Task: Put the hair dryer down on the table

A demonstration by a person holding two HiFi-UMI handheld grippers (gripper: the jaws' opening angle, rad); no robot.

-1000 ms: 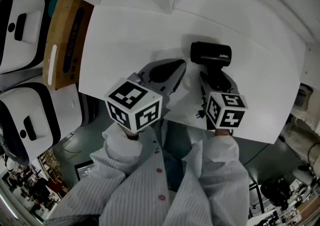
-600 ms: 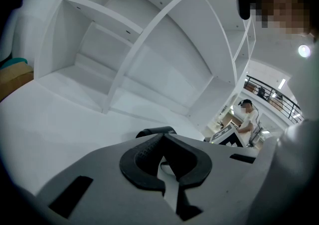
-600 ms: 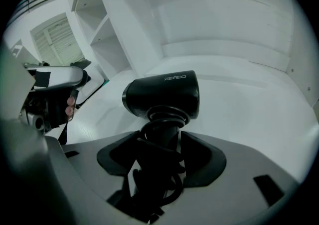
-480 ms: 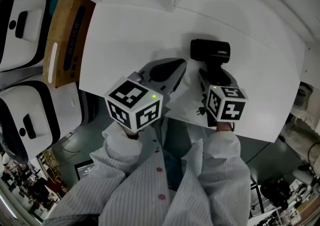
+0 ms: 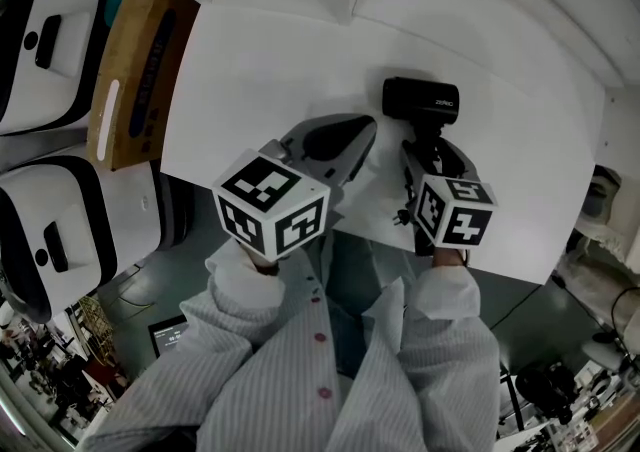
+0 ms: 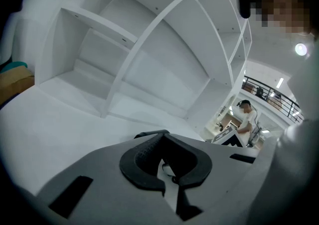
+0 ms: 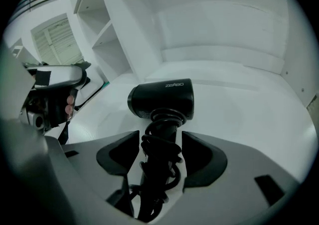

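Observation:
A black hair dryer (image 5: pixel 422 100) lies on the white table (image 5: pixel 260 70), barrel far from me and its cord-wrapped handle pointing back toward me. My right gripper (image 5: pixel 432 148) straddles that handle. In the right gripper view the dryer (image 7: pixel 162 98) has a jaw on each side of its handle, a thin gap showing on both sides, so the right gripper (image 7: pixel 160 144) is open. My left gripper (image 5: pixel 335 140) rests to the left of the dryer over the table's near edge. Its jaws are shut with nothing between them (image 6: pixel 167 162).
A brown cardboard box (image 5: pixel 135 70) lies at the table's left edge. Two white and black cases (image 5: pixel 45 30) (image 5: pixel 50 230) stand further left. White shelving (image 6: pixel 149 45) rises behind the table. A person (image 6: pixel 246 114) stands far off at the right.
The dryer has stayed where it lies on the table. My right gripper has shifted only slightly along the handle. The left gripper has not moved.

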